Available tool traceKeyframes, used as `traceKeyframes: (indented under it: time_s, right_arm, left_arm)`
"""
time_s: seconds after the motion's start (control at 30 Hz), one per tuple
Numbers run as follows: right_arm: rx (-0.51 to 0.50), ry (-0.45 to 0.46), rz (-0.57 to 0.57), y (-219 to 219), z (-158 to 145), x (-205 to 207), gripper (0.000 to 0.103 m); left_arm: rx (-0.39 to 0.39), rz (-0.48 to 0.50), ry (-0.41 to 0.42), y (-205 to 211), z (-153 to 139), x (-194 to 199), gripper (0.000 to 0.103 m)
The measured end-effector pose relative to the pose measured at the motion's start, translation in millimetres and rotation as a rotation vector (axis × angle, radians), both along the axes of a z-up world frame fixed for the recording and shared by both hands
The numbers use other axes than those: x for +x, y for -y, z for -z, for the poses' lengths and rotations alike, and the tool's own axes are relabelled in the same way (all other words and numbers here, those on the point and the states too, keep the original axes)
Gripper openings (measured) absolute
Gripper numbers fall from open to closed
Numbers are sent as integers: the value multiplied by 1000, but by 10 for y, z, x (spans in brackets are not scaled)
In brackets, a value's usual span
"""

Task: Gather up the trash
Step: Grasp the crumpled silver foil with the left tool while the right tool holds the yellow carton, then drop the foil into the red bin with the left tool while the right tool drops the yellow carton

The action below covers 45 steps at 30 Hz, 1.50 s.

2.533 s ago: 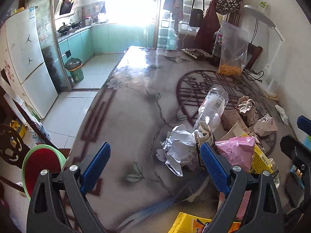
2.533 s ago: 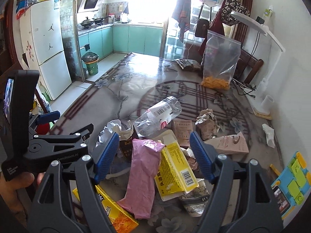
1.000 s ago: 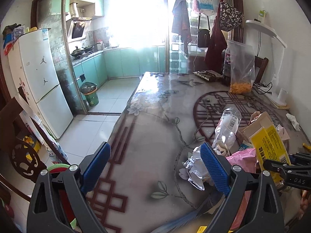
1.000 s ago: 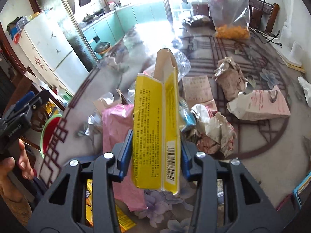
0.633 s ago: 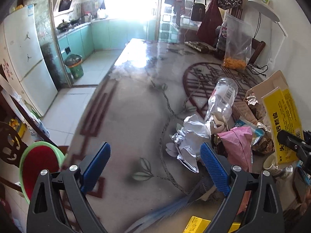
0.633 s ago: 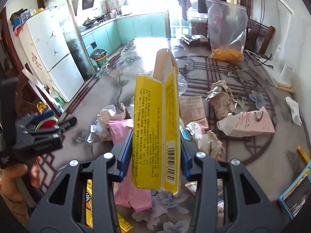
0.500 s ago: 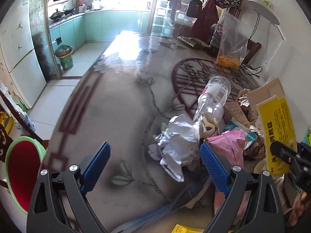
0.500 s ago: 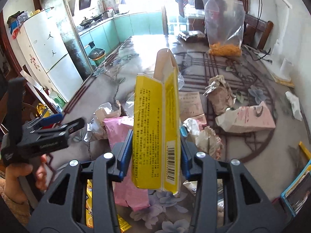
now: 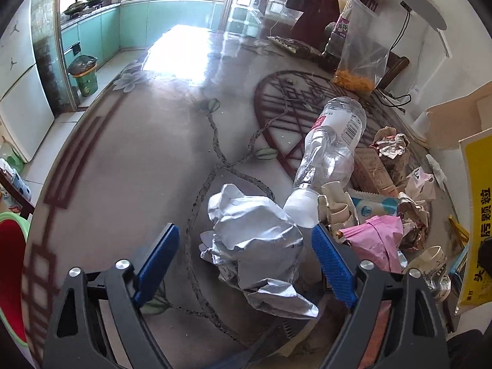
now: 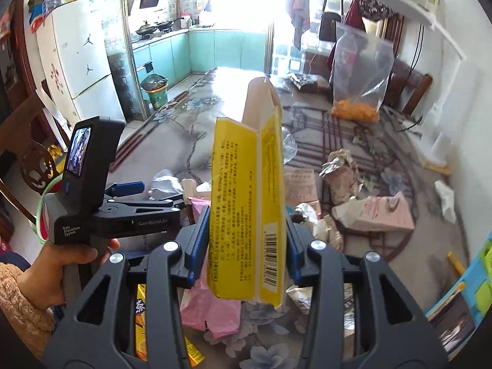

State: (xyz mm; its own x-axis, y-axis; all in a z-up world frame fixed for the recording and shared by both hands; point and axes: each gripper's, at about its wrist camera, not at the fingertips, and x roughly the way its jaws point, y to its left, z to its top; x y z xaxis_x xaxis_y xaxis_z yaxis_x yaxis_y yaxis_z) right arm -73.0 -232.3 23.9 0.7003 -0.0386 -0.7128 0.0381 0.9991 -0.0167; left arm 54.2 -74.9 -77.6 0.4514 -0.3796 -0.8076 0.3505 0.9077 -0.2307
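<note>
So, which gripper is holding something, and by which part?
The right gripper clamps the yellow carton by its lower side panels. The left gripper is open, holding nothing.

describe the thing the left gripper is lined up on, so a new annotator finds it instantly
On the patterned table, find the trash pile at its near right side. The crumpled silver wrapper lies at the pile's left edge, between the open left gripper fingers, beside the clear bottle; it is the only shiny silver piece.
</note>
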Motion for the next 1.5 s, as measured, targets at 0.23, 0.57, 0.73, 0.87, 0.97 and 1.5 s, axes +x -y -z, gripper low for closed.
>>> traceKeyframes:
  time_s: [0.23, 0.57, 0.73, 0.87, 0.97, 1.5]
  right_arm:
    - [-7, 16, 10, 41, -40, -31, 42]
    - [-125, 42, 45, -60, -83, -68, 42]
    - [-220, 59, 67, -134, -109, -91, 42]
    - [-126, 32, 31, -105, -136, -67, 42]
    - [-60, -2, -15, -187, -137, -45, 42]
    - [236, -84, -281, -1254, -161, 267, 42]
  left_arm:
    - [-28, 20, -22, -16, 12, -9, 54]
    - [57, -52, 149, -145, -363, -105, 52]
    - [128, -74, 199, -216, -500, -148, 52]
    - [132, -63, 179, -345, -592, -280, 52]
    - [86, -66, 168, -494, -745, -361, 52]
    - [144, -263, 200, -2237, -1234, -737, 52]
